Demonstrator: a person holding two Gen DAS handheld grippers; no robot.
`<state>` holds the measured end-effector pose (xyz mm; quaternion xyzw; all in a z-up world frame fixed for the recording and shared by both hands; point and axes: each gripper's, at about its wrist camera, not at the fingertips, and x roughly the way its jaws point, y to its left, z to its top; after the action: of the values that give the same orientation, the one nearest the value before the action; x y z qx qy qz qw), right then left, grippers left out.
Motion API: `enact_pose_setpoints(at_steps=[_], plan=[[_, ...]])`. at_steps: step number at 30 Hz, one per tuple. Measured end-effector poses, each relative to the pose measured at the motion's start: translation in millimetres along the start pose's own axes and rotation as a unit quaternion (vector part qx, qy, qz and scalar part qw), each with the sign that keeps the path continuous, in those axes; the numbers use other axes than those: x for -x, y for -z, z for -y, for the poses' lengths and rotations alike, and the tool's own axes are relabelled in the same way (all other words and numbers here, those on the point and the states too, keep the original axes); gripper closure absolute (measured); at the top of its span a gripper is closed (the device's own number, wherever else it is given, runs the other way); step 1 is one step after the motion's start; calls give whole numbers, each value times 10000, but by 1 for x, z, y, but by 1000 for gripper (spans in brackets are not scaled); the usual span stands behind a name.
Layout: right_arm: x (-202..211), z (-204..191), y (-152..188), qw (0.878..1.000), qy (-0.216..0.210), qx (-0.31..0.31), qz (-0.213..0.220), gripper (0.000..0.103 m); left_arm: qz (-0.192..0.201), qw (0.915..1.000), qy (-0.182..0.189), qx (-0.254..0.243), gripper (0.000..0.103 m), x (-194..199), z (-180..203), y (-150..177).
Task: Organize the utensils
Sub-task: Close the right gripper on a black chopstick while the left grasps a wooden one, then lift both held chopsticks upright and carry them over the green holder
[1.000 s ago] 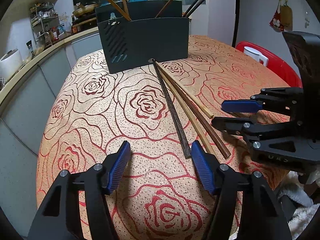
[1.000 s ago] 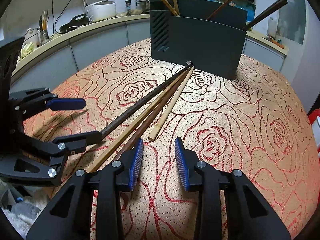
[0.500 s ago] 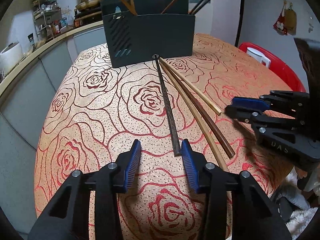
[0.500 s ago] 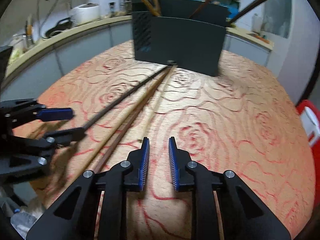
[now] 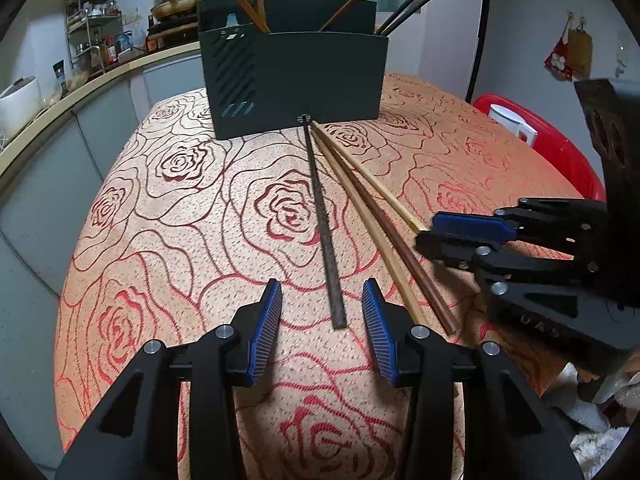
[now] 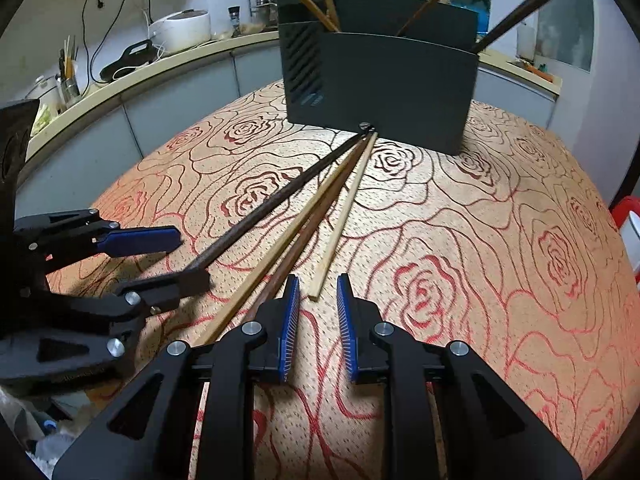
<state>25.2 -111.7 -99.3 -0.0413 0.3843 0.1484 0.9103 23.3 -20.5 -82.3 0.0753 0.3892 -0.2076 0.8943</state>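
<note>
Several chopsticks lie fanned on the rose-patterned tablecloth, far tips meeting at the foot of a dark holder (image 5: pixel 294 80) (image 6: pixel 380 84) that has more chopsticks standing in it. A dark chopstick (image 5: pixel 322 220) (image 6: pixel 272 204) ends between my left gripper's (image 5: pixel 322 336) open jaws. A light bamboo one (image 5: pixel 362 216), a reddish-brown one (image 5: pixel 400 240) and a short pale one (image 6: pixel 344 216) lie to its right. My right gripper (image 6: pixel 318 320) is open, empty, with the pale chopstick's near end just ahead of it.
The round table (image 5: pixel 160 208) drops off on the left toward a kitchen counter (image 5: pixel 80 80). A red stool with a white mug (image 5: pixel 516 128) stands at the right. A rice cooker (image 6: pixel 180 30) sits on the counter.
My left gripper has narrowed and moved forward so the dark chopstick's end sits between its jaws. My right gripper narrowed, then opened slightly, lining up with the pale chopstick.
</note>
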Motion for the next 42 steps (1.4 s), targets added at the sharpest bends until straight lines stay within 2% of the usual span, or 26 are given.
enact_pose_setpoints(at_steps=[2,5,8,10,11,18,23,28,33,42], plan=[[-2,-2,-2,10000,32,12,21,84,14,10000,46,3,62,-1,2,-1],[-4,-1,-4,10000,82,12,41,92,60,10000,-20,-76,64,-2,5,-1],[-5,0,-4,9999,75,-46,51,93,93,9999,-88,-114,79,-3,5,-1],[-5,0,-5,9999,83,-39,58,93,94,9999,-61,-54,93,-3,2,-1],[-5,1,-5,9999,80,-40,59,93,91,9999,-41,-22,95,-3,0,-2],[-2,7,-3,9999,102,-132,36,96,116,9999,-51,-19,95,1,-2,-2],[15,23,-3,9993,93,-331,135,97,417,9991,-108,57,96,23,-7,-8],[42,37,-10,9978,110,-457,473,97,855,9960,-251,74,96,51,-9,-16],[71,50,-22,9942,110,-575,897,97,1356,9905,-228,82,96,86,-10,-28],[112,71,-40,9852,23,-826,1499,97,1855,9821,-291,141,96,122,-20,-58]])
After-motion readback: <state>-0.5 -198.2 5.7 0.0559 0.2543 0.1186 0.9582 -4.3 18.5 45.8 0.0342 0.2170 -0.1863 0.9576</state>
